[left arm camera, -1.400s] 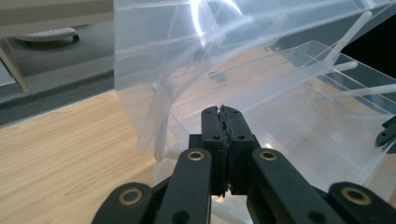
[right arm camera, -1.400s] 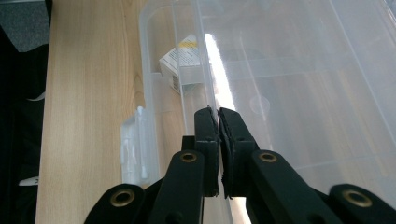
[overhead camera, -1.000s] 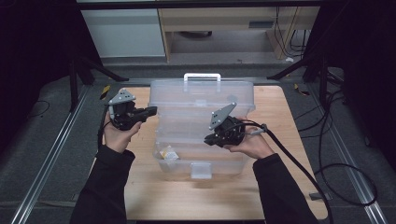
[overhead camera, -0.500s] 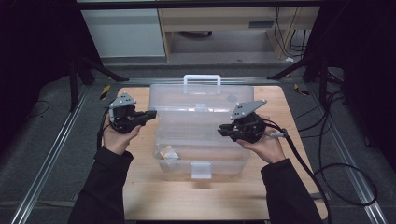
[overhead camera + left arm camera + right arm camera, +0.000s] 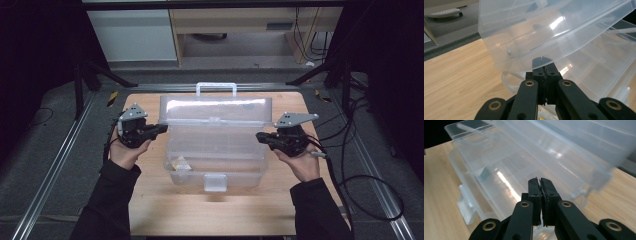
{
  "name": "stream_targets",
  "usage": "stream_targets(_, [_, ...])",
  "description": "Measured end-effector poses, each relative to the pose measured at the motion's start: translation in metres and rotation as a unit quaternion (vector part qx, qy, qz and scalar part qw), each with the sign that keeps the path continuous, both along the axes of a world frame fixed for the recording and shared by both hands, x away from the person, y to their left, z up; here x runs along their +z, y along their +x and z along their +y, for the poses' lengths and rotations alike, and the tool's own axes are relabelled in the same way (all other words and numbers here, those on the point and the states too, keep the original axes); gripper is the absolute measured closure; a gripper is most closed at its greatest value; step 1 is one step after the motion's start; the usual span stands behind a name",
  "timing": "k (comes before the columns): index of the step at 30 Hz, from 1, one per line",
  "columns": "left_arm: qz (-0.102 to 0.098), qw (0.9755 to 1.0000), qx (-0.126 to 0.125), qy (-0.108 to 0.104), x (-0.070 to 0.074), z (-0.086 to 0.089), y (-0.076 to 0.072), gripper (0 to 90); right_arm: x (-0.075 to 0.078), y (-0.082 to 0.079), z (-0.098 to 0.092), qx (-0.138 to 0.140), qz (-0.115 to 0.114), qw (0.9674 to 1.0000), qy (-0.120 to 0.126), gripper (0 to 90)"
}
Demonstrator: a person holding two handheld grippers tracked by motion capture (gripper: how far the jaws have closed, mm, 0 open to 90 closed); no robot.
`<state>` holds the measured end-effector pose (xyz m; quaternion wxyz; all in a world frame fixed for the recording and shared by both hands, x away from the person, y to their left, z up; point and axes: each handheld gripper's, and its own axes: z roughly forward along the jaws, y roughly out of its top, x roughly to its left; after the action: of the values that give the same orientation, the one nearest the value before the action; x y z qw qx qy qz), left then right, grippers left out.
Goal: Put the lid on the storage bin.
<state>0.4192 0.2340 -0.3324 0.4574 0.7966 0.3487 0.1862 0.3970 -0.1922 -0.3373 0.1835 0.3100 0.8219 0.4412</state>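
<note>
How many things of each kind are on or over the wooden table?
Clear plastic boxes: 1, the box with its lid tipped up
Small packets inside the box: 1, the packet
Black grippers: 2, the left gripper and the right gripper
Total: 4

- Pale wooden worktop [image 5: 150, 210] at frame centre in the high view, grain running left to right.
- Resting directly on it, centred: clear plastic organiser box [image 5: 215, 165], lid raised toward the upper edge, white front latch facing the lower edge.
- Bare wood showing left, right and below the box.
</note>
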Motion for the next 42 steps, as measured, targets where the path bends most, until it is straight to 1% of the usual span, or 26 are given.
stream_targets(4, [0.003,0.9999,-0.004,0.012,-0.004,0.000,-0.004,89.1,-0.007,0.000,-0.011,-0.020,0.007,0.9997,0.010,87.5])
stream_targets(9, [0.007,0.9997,-0.009,0.023,-0.009,-0.001,-0.009,89.1,-0.014,-0.001,-0.019,-0.029,0.013,0.9993,0.021,88.2])
stream_targets(11, [0.009,0.9995,-0.010,0.028,-0.011,-0.002,-0.010,89.0,-0.015,-0.001,-0.020,-0.035,0.014,0.9991,0.020,88.3])
stream_targets(13, [0.011,0.9994,-0.012,0.031,-0.013,-0.002,-0.011,88.8,-0.015,-0.002,-0.021,-0.035,0.013,0.9990,0.025,88.5])
stream_targets(16, [0.017,0.9992,-0.012,0.035,-0.015,-0.002,-0.011,88.2,-0.016,-0.003,-0.022,-0.035,0.016,0.9990,0.024,88.7])
stream_targets(21, [0.020,0.9989,-0.011,0.040,-0.020,0.000,-0.012,88.2,-0.020,-0.003,-0.024,-0.034,0.023,0.9989,0.023,88.5])
stream_targets(26, [0.028,0.9987,-0.008,0.042,-0.022,0.004,-0.013,88.0,-0.024,-0.007,-0.029,-0.039,0.023,0.9986,0.027,88.1])
stream_targets(28, [0.030,0.9984,-0.004,0.047,-0.024,0.006,-0.013,87.8,-0.025,-0.009,-0.031,-0.040,0.022,0.9985,0.030,88.0])
stream_targets(29, [0.032,0.9983,-0.003,0.048,-0.024,0.007,-0.013,87.8,-0.026,-0.009,-0.032,-0.040,0.026,0.9984,0.032,87.9])
stream_targets(36, [0.040,0.9978,-0.002,0.053,-0.031,0.008,-0.014,87.0,-0.032,-0.010,-0.032,-0.038,0.033,0.9984,0.026,87.6])
stream_targets(38, [0.044,0.9975,0.000,0.054,-0.034,0.009,-0.015,86.8,-0.034,-0.010,-0.032,-0.035,0.035,0.9986,0.021,87.2])
stream_targets(42, [0.046,0.9974,0.004,0.056,-0.037,0.011,-0.016,87.8,-0.038,-0.010,-0.032,-0.035,0.039,0.9986,0.014,87.1])
